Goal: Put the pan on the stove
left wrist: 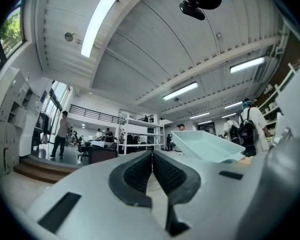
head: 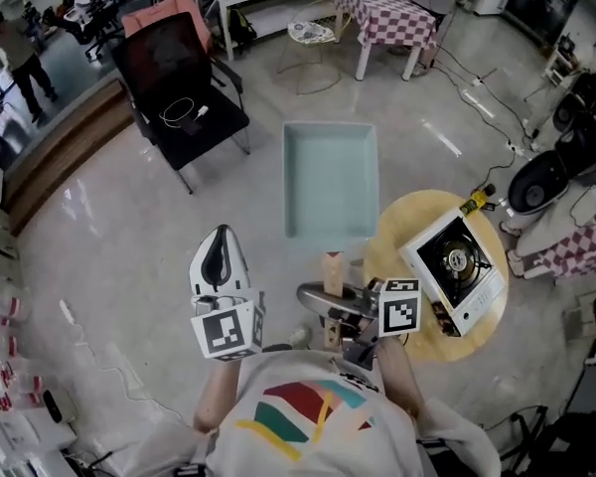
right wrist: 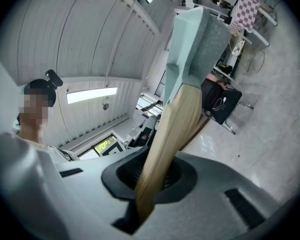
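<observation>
A square pale-teal pan hangs in the air over the floor, in front of the person. Its wooden handle is clamped in my right gripper, which is shut on it. In the right gripper view the handle runs up from the right gripper to the tilted pan. A white one-burner stove sits on a round wooden table just right of the pan. My left gripper is held up at the left, shut and empty; its pads meet at the left gripper, with the pan off to its right.
A black chair with a cable on its seat stands to the far left. A checkered table and a wire stool lie beyond the pan. Floor fans and cables crowd the right side. A person stands far left.
</observation>
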Demonstrator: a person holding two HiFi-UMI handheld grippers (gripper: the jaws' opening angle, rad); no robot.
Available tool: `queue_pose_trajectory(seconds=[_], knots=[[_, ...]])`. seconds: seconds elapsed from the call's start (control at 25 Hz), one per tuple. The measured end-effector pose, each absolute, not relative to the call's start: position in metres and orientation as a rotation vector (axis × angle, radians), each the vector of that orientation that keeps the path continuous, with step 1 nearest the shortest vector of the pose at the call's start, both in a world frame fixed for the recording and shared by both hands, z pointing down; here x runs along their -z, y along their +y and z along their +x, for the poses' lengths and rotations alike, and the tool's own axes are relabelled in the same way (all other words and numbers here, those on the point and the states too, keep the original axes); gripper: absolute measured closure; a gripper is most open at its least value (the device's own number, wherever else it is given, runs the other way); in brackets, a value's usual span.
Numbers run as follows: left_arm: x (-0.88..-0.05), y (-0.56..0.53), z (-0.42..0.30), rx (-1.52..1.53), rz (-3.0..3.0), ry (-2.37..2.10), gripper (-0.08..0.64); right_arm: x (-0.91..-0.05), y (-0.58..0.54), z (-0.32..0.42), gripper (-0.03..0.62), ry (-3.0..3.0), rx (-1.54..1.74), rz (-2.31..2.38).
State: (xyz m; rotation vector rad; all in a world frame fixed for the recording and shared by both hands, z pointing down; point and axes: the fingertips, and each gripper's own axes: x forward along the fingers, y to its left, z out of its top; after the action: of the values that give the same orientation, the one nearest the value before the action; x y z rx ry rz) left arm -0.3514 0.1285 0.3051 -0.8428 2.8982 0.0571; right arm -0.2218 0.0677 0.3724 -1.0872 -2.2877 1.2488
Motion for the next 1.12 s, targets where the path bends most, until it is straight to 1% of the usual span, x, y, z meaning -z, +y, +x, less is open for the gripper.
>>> queue_pose_trajectory(seconds=[0.16,0.32,0.48,0.56,0.68,0.96,1.12], knots=[[-0.314,0.1,-0.367,-0.079,-1.044,2.842,0.554,-0.379,0.06,-0.232,0.578,-2.397,-1.315,-0.954],[-0.334,0.066,-0.361,-0.073,-1.255,2.756,0.554,-0.391,0.047,-0.22,0.578,-2.522,-1.359,-0.804],[-0.326,0.038,-0.408,-0.107,-1.494,2.661,0.554,-0.376,0.05,-0.261,0.578,-2.636,-1.411,-0.593],[-0.328,0.021,-0.418,-0.13,-1.604,2.615,0.554,-0.377,0.046,-0.273,0.578,-2.677,-1.429,-0.5],[-0.335,-0.015,-0.396,-0.144,-1.752,2.531,0.554,-0.382,0.026,-0.254,0.578,-2.729,-1.46,-0.352],[-0.34,-0.089,-0.286,-0.148,-1.975,2.343,0.554,-0.394,-0.023,-0.148,0.578,-2.804,-1.532,-0.07],[-0.352,-0.098,-0.262,-0.128,-2.055,2.282,0.554,-0.41,-0.034,-0.127,0.575,-2.817,-1.549,0.065]])
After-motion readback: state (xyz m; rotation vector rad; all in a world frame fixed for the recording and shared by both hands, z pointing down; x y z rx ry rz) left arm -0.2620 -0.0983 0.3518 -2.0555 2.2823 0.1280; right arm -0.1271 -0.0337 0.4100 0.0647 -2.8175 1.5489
